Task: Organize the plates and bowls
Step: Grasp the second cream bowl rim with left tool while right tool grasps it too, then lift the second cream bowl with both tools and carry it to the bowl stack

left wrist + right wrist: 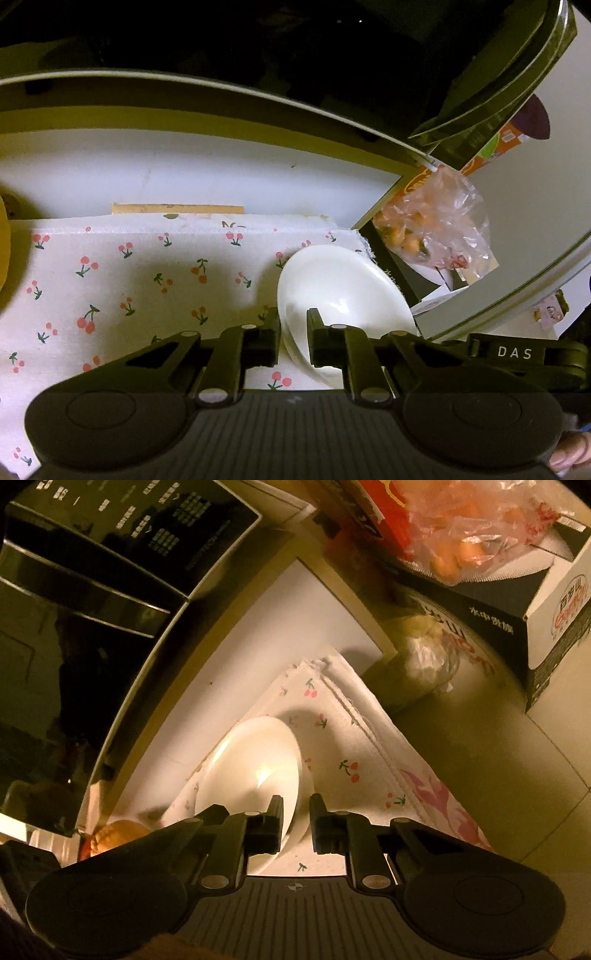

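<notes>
Now you have a white bowl [343, 291] pinched by the rim in your left claw [293, 341], one finger inside the wall and one outside, and a second white bowl [255, 771] taken the same way in your right claw [294, 821]. Both sit at the near edge of the cherry-print cloth [129, 280] on the bench [258, 646]. Judge them glazed ceramic: stiff, smooth, fairly weighty for a grip on one edge, and liable to chip. A rim hold lets a bowl swing and slip, so keep both claws clenched and lift gently. The left bowl seems to have another dish nested beneath it; I cannot tell whether the claw spans both.

That cloth is soft and folded, so it may drag. Space is tight: a dark glossy appliance [92, 572] stands just behind, with boxes [546, 602] and a plastic bag of orange food [439, 221] to the side.
</notes>
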Tool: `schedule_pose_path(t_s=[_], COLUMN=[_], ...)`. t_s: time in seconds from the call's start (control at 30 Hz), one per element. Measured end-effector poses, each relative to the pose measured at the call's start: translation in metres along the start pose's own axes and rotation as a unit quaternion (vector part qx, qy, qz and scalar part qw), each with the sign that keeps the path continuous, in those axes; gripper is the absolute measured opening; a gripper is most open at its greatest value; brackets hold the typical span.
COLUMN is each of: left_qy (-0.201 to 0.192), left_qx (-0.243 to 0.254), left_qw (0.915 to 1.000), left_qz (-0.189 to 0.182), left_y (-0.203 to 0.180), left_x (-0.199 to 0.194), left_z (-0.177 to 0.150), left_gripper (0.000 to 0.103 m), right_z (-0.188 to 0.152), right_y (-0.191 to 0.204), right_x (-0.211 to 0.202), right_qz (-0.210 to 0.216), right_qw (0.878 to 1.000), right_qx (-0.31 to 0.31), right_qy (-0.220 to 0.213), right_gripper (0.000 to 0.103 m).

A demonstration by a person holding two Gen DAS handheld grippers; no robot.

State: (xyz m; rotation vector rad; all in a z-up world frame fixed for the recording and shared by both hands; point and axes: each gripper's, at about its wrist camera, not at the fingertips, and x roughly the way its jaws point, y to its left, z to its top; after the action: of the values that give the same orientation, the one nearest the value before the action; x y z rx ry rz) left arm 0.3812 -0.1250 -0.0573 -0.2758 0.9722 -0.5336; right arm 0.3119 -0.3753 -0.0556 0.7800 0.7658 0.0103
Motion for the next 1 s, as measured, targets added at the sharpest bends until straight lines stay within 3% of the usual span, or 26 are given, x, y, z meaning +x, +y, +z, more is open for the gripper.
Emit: schedule_pose_path(t_s=[0.53, 1.0], left_qy=[-0.011, -0.024], left_qx=[0.009, 0.019], left_qw=[0.9999, 0.9995], left_qz=[0.005, 0.006], left_y=[-0.008, -0.035], left_x=[-0.036, -0.091], left_z=[-0.003, -0.018], left_gripper=[0.012, 0.011], right_z=[-0.008, -0.035], right_y=[0.023, 0.051], right_x=[-0.029, -0.091], right_qz=[0.003, 0.011], right_qw=[1.000, 1.000], right_qx=[-0.003, -0.020], right_qy=[-0.008, -0.017], right_gripper=[0.015, 0.015])
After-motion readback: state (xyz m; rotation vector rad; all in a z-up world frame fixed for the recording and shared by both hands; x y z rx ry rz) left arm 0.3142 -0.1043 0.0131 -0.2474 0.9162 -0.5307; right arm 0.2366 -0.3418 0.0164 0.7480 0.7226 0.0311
